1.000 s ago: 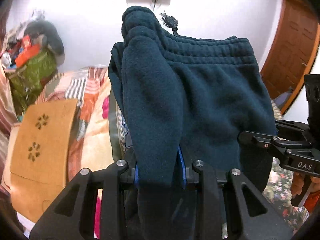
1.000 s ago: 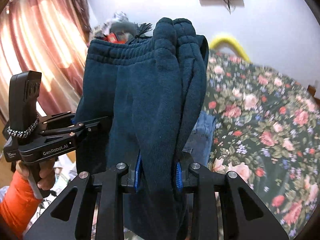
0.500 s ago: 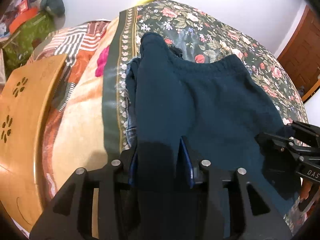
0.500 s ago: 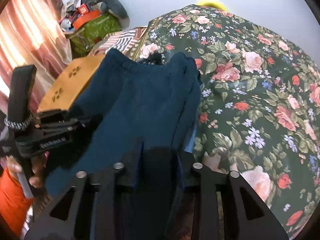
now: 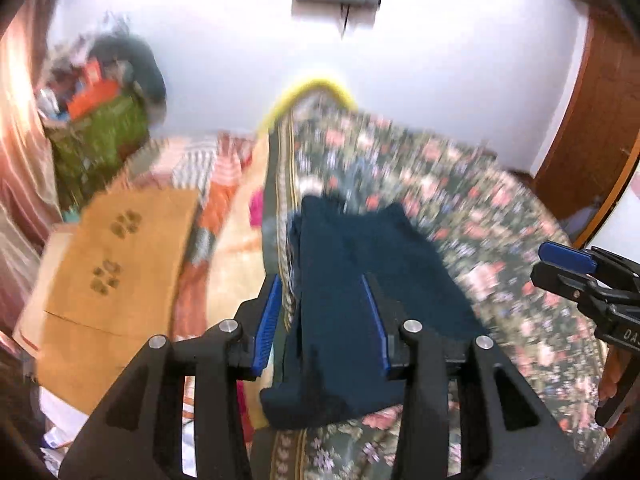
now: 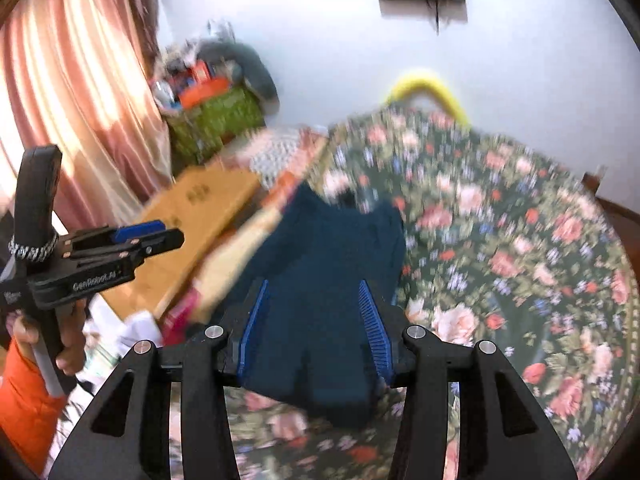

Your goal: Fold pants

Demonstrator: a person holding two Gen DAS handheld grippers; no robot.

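The dark teal fleece pants (image 5: 360, 320) lie folded in a compact stack on the floral bed cover (image 5: 500, 240), waistband away from me. My left gripper (image 5: 320, 280) hovers above their near edge, open, blue pads clear of the cloth. My right gripper (image 6: 313, 284) hangs over the same stack of pants (image 6: 332, 260) with its jaws opening and nothing pressed between them. Each gripper shows in the other's view: the right gripper (image 5: 560, 260) at the right edge, the left gripper (image 6: 152, 236) at the left, held by a hand with an orange sleeve (image 6: 24, 392).
A tan wooden board (image 5: 120, 260) lies left of the pants on striped bedding. A green bag heaped with things (image 5: 100, 132) sits by the wall, pink curtains (image 6: 72, 80) to the left. A brown door (image 5: 592, 120) stands at the right, and a yellow curved object (image 6: 428, 84) at the bed's head.
The pants, held up in both grippers a second ago, were lowered onto the bed and let go. Both grippers have opened and drawn up and back from the stack.
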